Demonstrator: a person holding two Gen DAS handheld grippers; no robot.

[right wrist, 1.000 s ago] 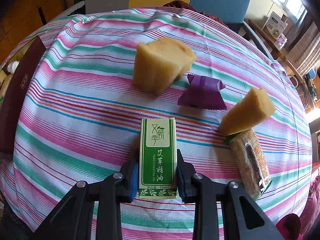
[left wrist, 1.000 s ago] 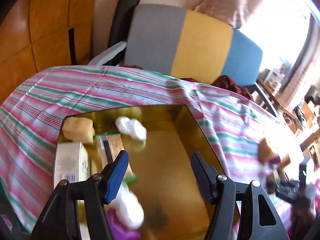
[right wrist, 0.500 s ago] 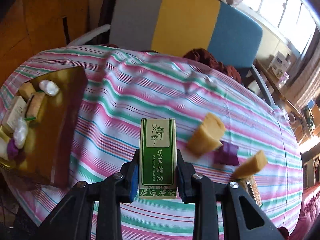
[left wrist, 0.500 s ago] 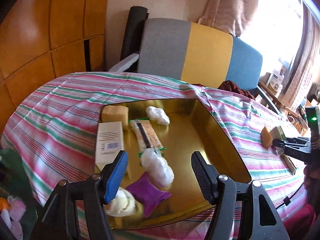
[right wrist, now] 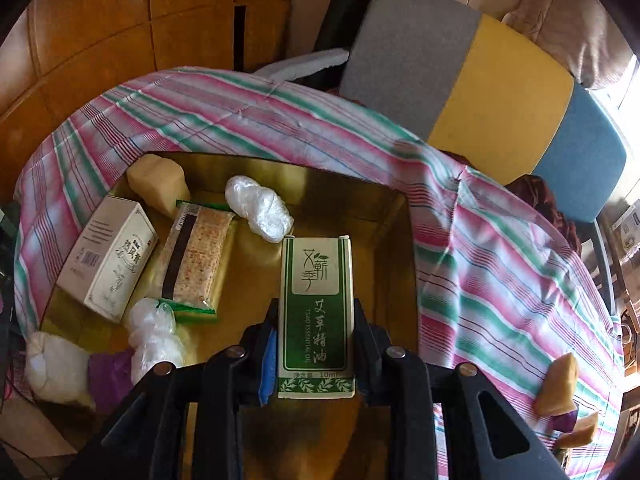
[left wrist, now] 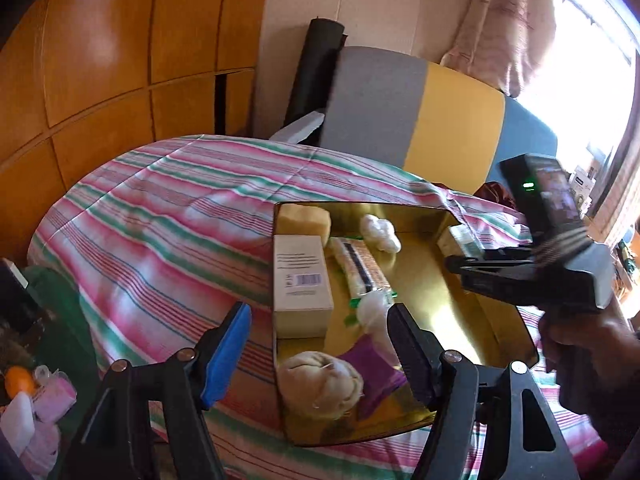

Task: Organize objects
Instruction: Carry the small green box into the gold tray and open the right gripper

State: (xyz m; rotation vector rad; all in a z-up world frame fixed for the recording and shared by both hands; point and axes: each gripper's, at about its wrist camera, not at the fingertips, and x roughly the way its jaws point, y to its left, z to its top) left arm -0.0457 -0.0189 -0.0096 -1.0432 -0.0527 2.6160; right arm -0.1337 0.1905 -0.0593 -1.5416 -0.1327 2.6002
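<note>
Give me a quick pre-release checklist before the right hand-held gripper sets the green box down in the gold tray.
1. Grip on the green box: ok, the right hand-held gripper is shut on both its sides.
2. Box over the gold tray: ok, tray floor shows all around it.
3. Landing spot: ok, bare floor lies right of the cracker packet and the white plastic bundle.
4. Height above the floor: cannot tell from either view.
5. Left hand-held gripper out of the way: ok, it is at the tray's near left edge, jaws opening, nothing between them.
6. Items left on the cloth: not ok, yellow sponge pieces remain outside.
</note>
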